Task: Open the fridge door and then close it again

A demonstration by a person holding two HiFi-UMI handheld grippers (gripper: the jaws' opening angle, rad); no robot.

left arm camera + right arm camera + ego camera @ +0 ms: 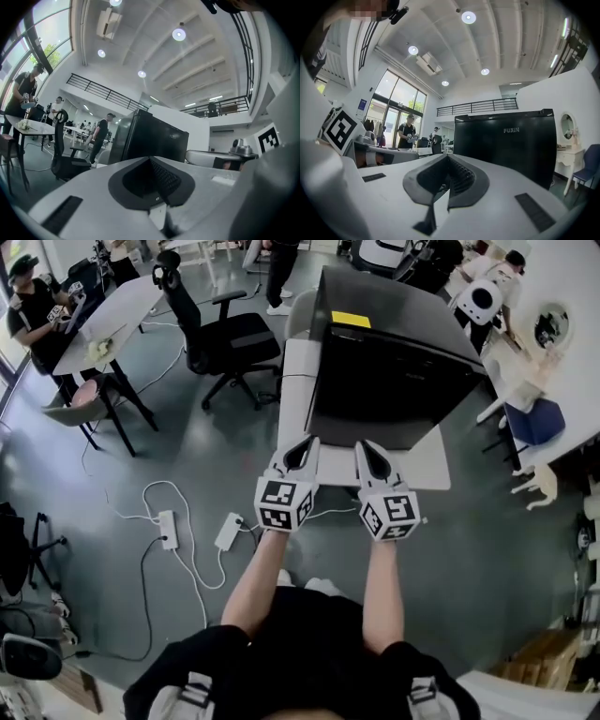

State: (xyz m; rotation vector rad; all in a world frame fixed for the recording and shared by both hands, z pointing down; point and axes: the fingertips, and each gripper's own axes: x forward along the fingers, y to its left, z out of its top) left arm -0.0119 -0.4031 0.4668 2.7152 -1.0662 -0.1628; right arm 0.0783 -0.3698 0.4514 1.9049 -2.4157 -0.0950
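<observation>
A small black fridge (394, 371) stands on a white table (298, 381) straight ahead, its door shut and a yellow label on its top. It also shows as the fridge (152, 143) in the left gripper view and as the fridge (506, 143) in the right gripper view, front facing me. My left gripper (302, 444) and right gripper (370, 448) are held side by side just short of the table's near edge, pointing at the fridge. Both are shut with nothing between the jaws and touch nothing.
A black office chair (220, 334) stands left of the table. A grey table (112, 315) with a seated person (33, 310) is at the far left. Power strips and white cables (169, 526) lie on the floor to my left. A white desk and blue chair (534, 418) stand at right.
</observation>
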